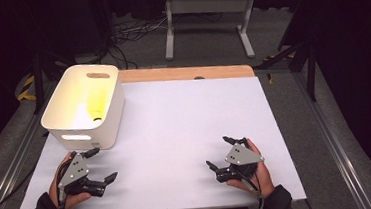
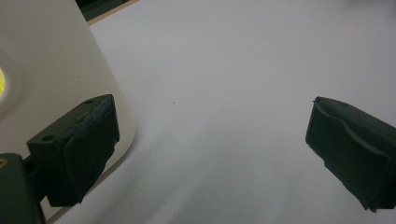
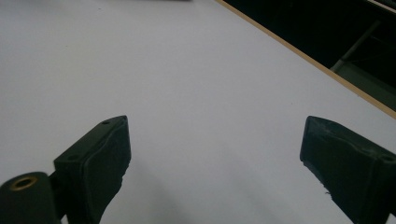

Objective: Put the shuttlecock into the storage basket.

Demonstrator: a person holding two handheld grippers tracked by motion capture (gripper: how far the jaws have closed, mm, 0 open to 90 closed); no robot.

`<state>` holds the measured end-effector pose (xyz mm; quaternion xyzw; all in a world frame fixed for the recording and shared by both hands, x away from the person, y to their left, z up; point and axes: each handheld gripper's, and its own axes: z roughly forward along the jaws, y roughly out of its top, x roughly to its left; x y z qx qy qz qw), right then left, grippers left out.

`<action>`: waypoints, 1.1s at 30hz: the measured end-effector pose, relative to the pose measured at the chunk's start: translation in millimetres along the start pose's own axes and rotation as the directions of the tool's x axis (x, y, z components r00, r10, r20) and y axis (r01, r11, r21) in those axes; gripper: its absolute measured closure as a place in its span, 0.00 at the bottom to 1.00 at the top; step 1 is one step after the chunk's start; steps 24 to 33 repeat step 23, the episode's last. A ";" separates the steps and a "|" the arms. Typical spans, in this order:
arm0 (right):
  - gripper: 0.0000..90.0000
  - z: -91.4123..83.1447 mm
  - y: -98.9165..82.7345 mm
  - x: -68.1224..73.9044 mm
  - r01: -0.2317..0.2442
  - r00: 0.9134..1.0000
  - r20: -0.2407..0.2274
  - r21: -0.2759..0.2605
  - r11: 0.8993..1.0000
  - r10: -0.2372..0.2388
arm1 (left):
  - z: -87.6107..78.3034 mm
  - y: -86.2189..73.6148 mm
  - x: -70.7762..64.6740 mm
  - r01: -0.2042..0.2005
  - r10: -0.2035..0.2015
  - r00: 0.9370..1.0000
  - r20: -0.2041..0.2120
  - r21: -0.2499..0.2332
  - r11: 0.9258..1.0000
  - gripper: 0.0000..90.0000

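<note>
A white handled bin (image 1: 84, 106) stands at the table's back left, with something yellow (image 1: 97, 105) lying inside it. My left gripper (image 1: 105, 164) rests open on the white table top (image 1: 185, 129) just in front of the bin, a hand around it. In the left gripper view its jaws (image 2: 210, 140) are wide apart with nothing between them, and the bin wall (image 2: 46, 65) rises close on the left. My right gripper (image 1: 217, 152) lies open near the front right. Its jaws (image 3: 219, 154) spread over bare white surface.
A wooden strip (image 1: 186, 73) runs along the table's far edge, and the same edge (image 3: 299, 51) crosses the right gripper view. Behind the table stand a grey metal frame (image 1: 206, 12) and loose cables (image 1: 128, 34) on the floor. Dark surroundings lie on both sides.
</note>
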<state>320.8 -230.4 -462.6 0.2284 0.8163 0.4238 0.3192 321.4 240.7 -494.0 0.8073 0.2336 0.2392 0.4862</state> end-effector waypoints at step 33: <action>0.10 1.4 -4.8 -5.2 -0.021 1.000 0.000 0.017 1.000 0.021 | 6.4 2.2 -1.6 0.003 0.000 0.999 -0.051 0.052 0.999 0.05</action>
